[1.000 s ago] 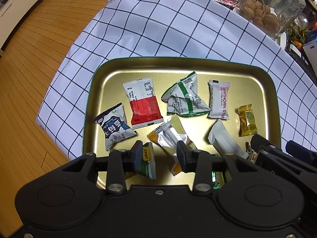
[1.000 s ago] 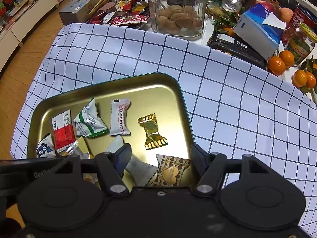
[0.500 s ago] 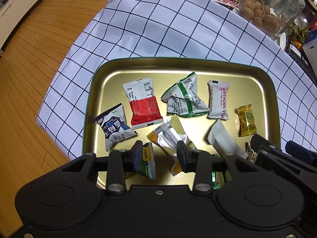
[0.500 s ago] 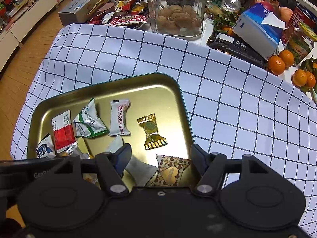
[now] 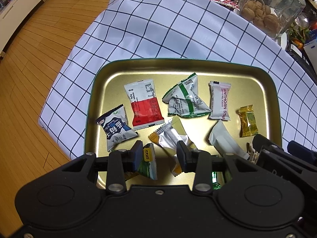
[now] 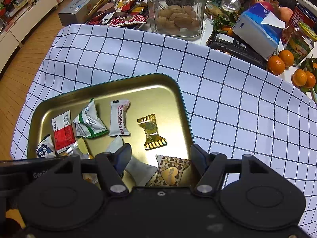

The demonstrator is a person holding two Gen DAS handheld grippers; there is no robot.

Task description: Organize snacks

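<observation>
Snacks all sit loose in the gold tray (image 5: 274,119) on the checked cloth (image 5: 158,29); my left tongs (image 5: 159,155) hang spread over the green packet (image 5: 148,163) and the silver-orange wrapper (image 5: 172,138), pinching nothing. My right tongs (image 6: 160,158) are spread wider above the brown heart packet (image 6: 171,173), also empty. Risk: wrappers overlap down here, so closing could catch two at once or a slick foil edge could squirt out, and both tongs sit close enough to collide.
</observation>
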